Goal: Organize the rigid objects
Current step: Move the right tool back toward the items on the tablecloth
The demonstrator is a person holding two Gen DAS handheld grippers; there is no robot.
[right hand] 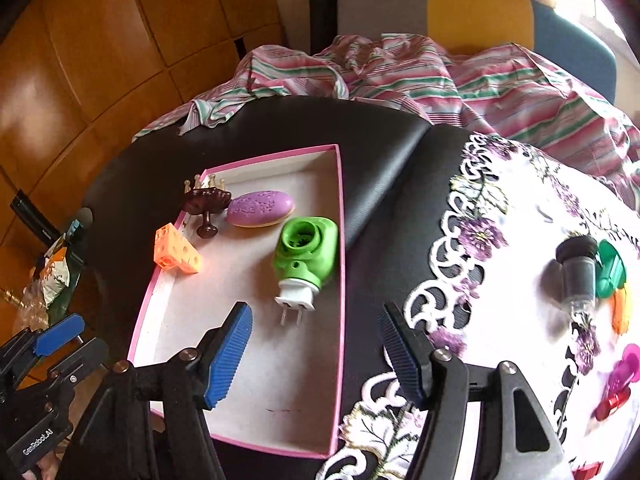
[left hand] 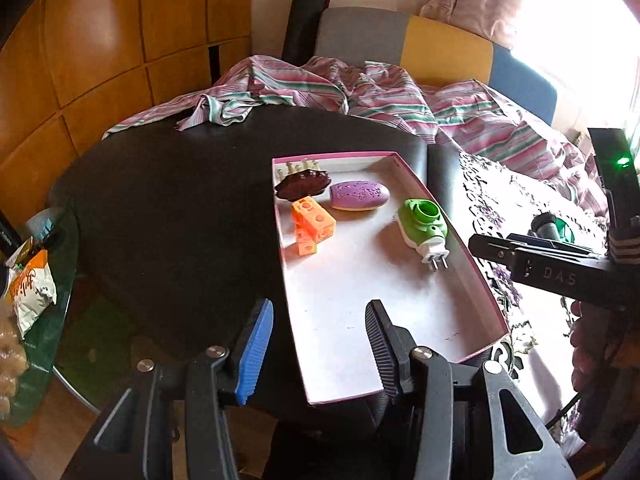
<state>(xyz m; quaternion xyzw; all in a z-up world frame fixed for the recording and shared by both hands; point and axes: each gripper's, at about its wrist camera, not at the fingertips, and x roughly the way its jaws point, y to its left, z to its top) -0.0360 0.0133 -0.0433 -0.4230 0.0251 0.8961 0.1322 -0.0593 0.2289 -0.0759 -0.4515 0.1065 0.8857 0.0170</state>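
The shallow pink-rimmed cardboard box [left hand: 472, 280] lies flat on the black padded counter [left hand: 168, 216] and serves as the collection point. Four items already lie inside it: the orange perforated plastic block [left hand: 312, 224], the dark brown scalloped stand [left hand: 302, 186], the purple oval soap-shaped piece [left hand: 360, 196] and the green plug-in vaporiser with white prongs [left hand: 422, 228]. They are grouped toward the far end, which leaves the near floor of the box free, probably for further items.

The left hand-held gripper [left hand: 320, 350] hangs over the near end of the box, jaws spread, nothing between them. The right hand-held gripper [right hand: 316, 354] is also spread and empty, hovering over the box's right rim and the edge of the white lace cloth with purple flowers [right hand: 516, 280]. Judged from this, it stands between the box and the unsorted pieces.

View differences:
- The right wrist view shows the remaining items on the cloth: a dark cylindrical capped vial [right hand: 576, 268], a green plastic piece [right hand: 610, 270], an orange piece [right hand: 622, 310], and a magenta and red piece [right hand: 618, 384]. The left wrist view shows only the vial and a trace of green.
- The left wrist view shows the right tool's body from the side; the right wrist view shows the left tool at its lower left corner.
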